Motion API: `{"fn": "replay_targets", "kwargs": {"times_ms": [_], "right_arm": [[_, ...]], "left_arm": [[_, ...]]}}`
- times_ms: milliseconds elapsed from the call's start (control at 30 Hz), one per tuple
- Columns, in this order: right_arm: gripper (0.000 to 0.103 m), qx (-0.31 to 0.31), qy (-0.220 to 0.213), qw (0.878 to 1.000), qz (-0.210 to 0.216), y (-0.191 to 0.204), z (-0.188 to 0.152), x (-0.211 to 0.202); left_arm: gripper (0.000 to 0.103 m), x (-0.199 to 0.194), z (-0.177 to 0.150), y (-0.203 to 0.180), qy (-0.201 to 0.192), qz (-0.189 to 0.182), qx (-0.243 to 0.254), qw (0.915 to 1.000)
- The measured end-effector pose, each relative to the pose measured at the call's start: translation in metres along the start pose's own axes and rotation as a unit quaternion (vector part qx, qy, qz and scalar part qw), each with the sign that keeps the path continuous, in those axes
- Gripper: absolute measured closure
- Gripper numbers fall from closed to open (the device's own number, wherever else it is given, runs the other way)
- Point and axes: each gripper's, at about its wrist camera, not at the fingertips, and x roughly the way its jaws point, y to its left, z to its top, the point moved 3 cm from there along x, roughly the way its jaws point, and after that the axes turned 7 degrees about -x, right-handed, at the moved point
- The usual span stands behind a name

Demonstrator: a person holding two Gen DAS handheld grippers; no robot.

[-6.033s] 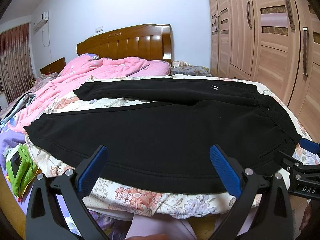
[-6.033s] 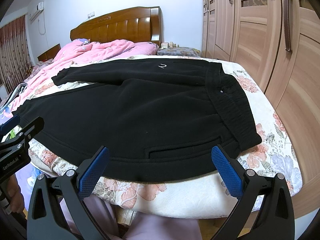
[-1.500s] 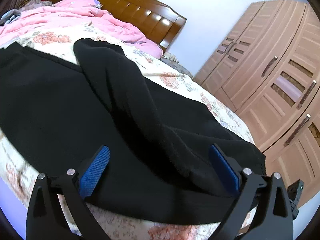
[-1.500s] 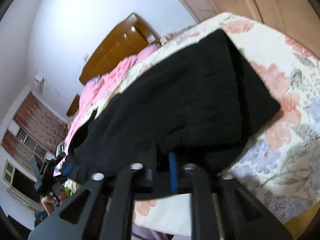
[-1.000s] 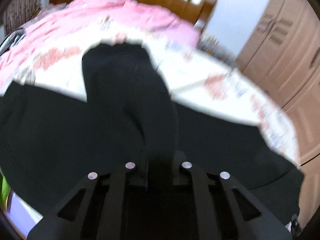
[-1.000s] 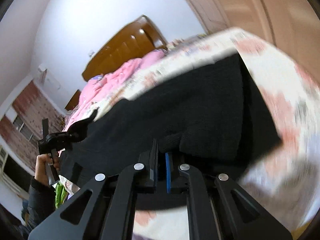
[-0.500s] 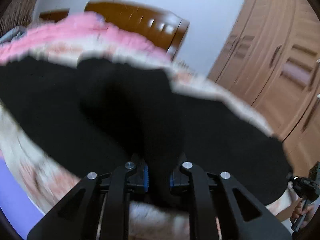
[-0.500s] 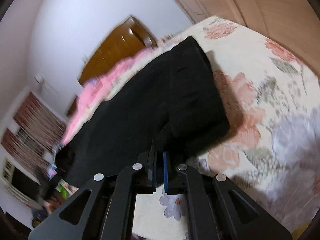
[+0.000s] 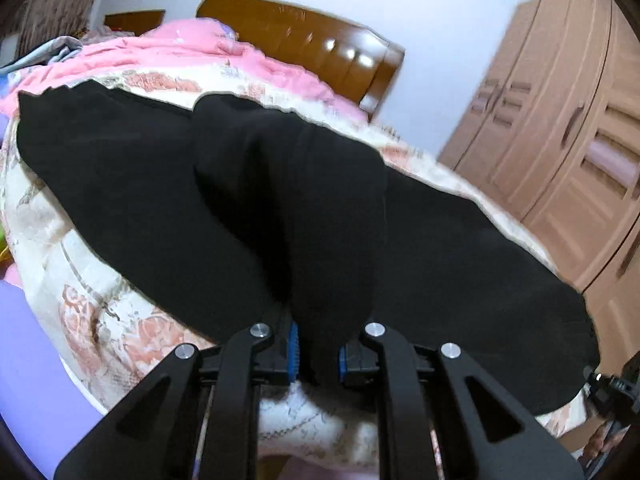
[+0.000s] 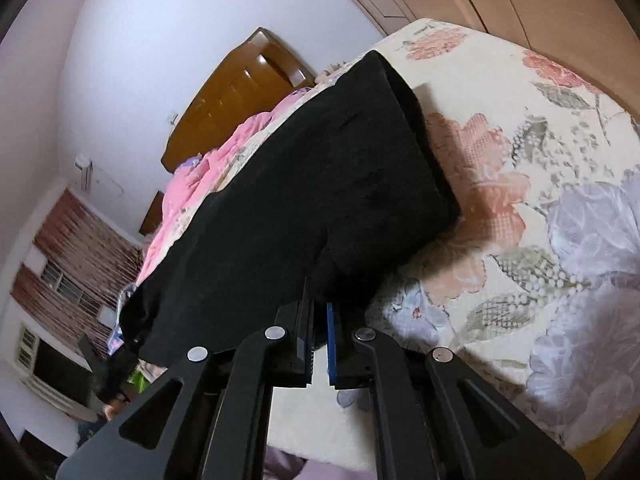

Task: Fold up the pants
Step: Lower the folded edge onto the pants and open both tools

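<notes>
Both grippers clamp black pants (image 9: 328,200) on floral bedspread (image 10: 540,184): left gripper (image 9: 316,354) pinches a leg, right gripper (image 10: 319,346) the waist edge

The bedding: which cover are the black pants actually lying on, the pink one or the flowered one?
The flowered bedspread, cream with pink and grey blossoms, lies directly under the black pants. The plain pink quilt is bunched farther back by the wooden headboard.

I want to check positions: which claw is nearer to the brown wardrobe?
Right. The right claw grips the pants at the bed's wardrobe side; the left claw grips them further away.
</notes>
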Motion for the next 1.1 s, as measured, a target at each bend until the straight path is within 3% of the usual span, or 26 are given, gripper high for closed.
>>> {"fn": "replay_targets", "kwargs": {"times_ms": [167, 267, 333, 400, 433, 467, 500, 533, 567, 633, 700, 800, 867, 900, 1000, 1100], "right_arm": [[0.099, -0.029, -0.018, 0.999, -0.010, 0.015, 0.012, -0.017], [0.099, -0.010, 0.007, 1.000, -0.021, 0.001, 0.002, -0.001], [0.098, 0.009, -0.002, 1.000, -0.005, -0.003, -0.001, -0.003], [0.084, -0.004, 0.000, 1.000, -0.001, 0.005, 0.003, -0.006], [0.078, -0.009, 0.004, 1.000, 0.010, 0.011, 0.005, -0.007], [0.063, -0.005, 0.005, 1.000, 0.023, 0.014, 0.006, -0.007], [0.054, 0.002, 0.005, 0.999, 0.039, 0.016, 0.006, -0.006], [0.049, 0.010, 0.005, 0.998, 0.058, 0.020, 0.004, -0.003], [0.049, 0.014, 0.011, 0.997, 0.069, 0.023, 0.001, 0.001], [0.051, 0.008, 0.028, 0.996, 0.088, 0.036, -0.008, 0.011], [0.060, -0.013, 0.045, 0.994, 0.100, 0.057, -0.017, 0.023], [0.081, -0.042, 0.063, 0.993, 0.095, 0.076, -0.024, 0.040], [0.094, -0.049, 0.064, 0.993, 0.081, 0.078, -0.028, 0.043], [0.094, -0.054, 0.060, 0.994, 0.080, 0.081, -0.027, 0.039], [0.095, -0.091, 0.037, 0.993, 0.073, 0.098, -0.021, 0.016], [0.096, -0.098, 0.053, 0.992, 0.062, 0.091, -0.029, 0.017]], "left_arm": [[0.090, -0.029, 0.010, -0.024, -0.050, -0.005, 0.027, 0.9984], [0.089, -0.015, 0.003, -0.017, -0.027, 0.010, 0.022, 0.9994], [0.089, 0.001, -0.006, -0.007, 0.002, 0.016, 0.010, 0.9998], [0.087, -0.001, -0.007, -0.005, -0.004, 0.010, 0.010, 0.9999], [0.084, -0.002, -0.006, -0.006, 0.000, 0.005, 0.013, 0.9999], [0.073, -0.003, -0.006, -0.007, 0.003, -0.002, 0.012, 0.9999], [0.066, -0.005, -0.005, -0.007, 0.006, -0.012, 0.002, 0.9999], [0.049, -0.006, -0.004, -0.005, 0.005, -0.021, -0.008, 0.9997], [0.041, -0.008, -0.004, -0.004, 0.001, -0.031, -0.019, 0.9993], [0.040, -0.010, -0.005, -0.006, 0.002, -0.041, -0.029, 0.9988], [0.040, -0.007, -0.005, -0.010, 0.008, -0.042, -0.019, 0.9989], [0.045, -0.005, -0.007, -0.014, 0.006, -0.035, -0.006, 0.9994], [0.079, -0.002, -0.009, -0.016, 0.011, -0.022, 0.007, 0.9997], [0.088, 0.000, -0.008, -0.015, 0.008, -0.008, 0.015, 0.9998], [0.092, -0.011, -0.002, -0.014, -0.008, -0.021, 0.017, 0.9996], [0.092, -0.010, -0.002, -0.020, -0.011, -0.005, 0.036, 0.9993]]}}
